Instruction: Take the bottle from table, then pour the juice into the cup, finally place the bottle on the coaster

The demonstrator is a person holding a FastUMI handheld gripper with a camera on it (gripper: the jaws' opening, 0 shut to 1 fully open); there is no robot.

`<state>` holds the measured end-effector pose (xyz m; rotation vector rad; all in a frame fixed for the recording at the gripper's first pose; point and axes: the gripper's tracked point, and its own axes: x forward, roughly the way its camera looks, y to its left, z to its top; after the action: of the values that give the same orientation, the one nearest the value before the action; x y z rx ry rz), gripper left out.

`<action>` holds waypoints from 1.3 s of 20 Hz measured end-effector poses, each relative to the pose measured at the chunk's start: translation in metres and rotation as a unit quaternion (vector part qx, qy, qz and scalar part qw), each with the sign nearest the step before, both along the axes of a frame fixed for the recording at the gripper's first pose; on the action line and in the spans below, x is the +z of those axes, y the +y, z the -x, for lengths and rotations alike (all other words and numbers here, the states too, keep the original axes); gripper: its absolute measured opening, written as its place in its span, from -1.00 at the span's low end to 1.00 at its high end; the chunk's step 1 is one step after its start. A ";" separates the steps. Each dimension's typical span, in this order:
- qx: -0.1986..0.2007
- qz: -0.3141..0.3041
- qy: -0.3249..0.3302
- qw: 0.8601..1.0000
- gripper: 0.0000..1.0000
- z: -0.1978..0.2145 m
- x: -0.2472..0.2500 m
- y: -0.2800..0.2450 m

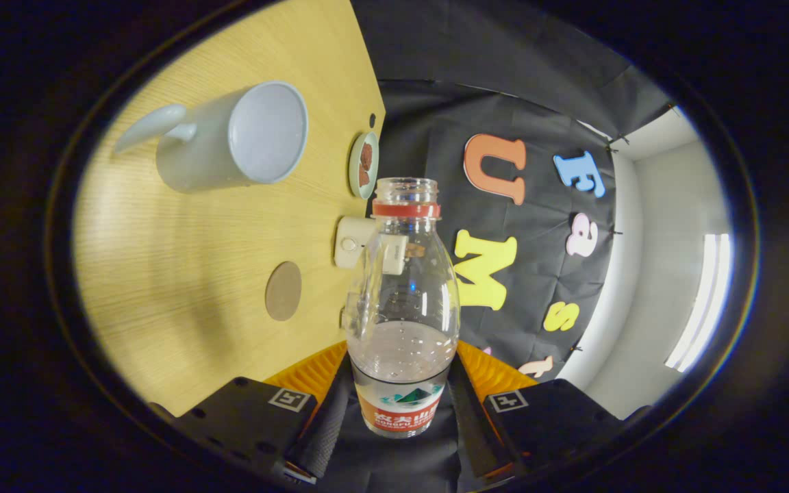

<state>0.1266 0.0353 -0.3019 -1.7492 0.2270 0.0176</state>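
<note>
so the gripper has its two fingers clamped on the bottle, one pressing each side of the lower body right around the label, bottom middle of the frame. the bottle is clear plastic, cap off, with a red ring under the open mouth, and there's a bit of liquid sitting in the lower part with small bubbles on the surface. the whole view is rolled sideways, so the wooden table fills the left half of the frame like a wall, and the bottle is held off it, in front of the table's edge.

upper left of the frame is the cup, a pale mug with a handle sticking out to the left and its open mouth facing the camera, looks empty inside. the coaster, a round brownish disc, lies flat on the table at left of centre, below the cup and well apart from it. just beyond the bottle's neck there's a small dish with something reddish-brown in it, and a small cream-coloured box partly hidden behind the bottle's shoulder.
</note>
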 end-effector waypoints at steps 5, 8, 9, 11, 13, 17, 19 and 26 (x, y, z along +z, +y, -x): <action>0.005 0.022 0.002 1.000 0.59 -0.003 -0.001 0.003; 0.011 0.039 -0.003 0.999 0.58 -0.003 0.004 0.008; 0.012 0.042 -0.008 0.999 0.58 -0.002 0.005 0.008; 0.010 0.039 -0.007 0.999 0.58 -0.003 0.003 0.007; 0.004 0.036 -0.013 0.999 0.58 -0.004 0.007 0.005; 0.014 0.049 -0.029 0.998 0.58 -0.004 0.015 0.009; 0.015 0.053 -0.029 0.998 0.58 -0.002 0.019 0.008; 0.012 0.070 -0.039 0.997 0.58 -0.003 0.028 0.002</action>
<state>0.1300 0.0376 -0.2738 -1.8888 0.1541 -0.0497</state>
